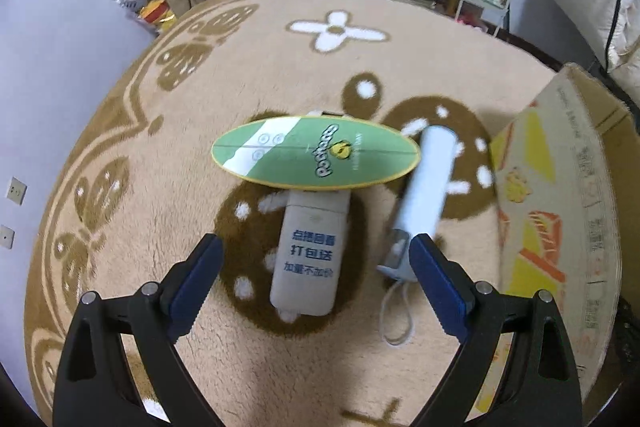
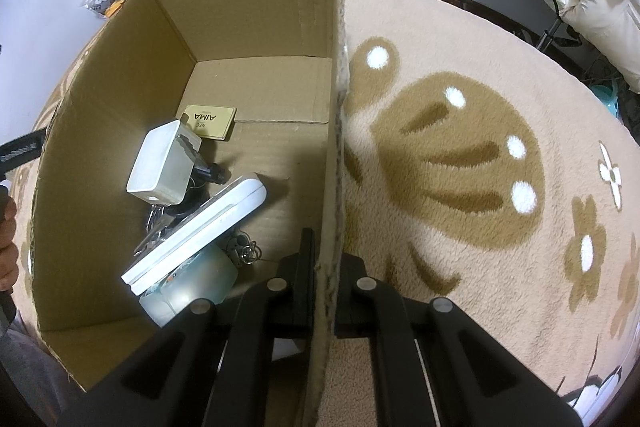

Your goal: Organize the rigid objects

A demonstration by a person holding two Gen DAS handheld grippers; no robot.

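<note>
Green oval card (image 1: 315, 154) lies crosswise | left gripper (image 1: 316, 269) spread | right gripper (image 2: 325, 267) clamps box wall (image 2: 334, 155)

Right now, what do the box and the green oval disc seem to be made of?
Box: brown corrugated cardboard, matte; fluted ridges and a ragged cut rim show. Green oval disc: probably printed card or thin plastic, smooth, slightly glossy; flat, with a thin yellow edge.

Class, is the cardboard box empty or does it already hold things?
Not empty. The box holds a white case, a white cube, an AIMA card and keys on its floor.
</note>
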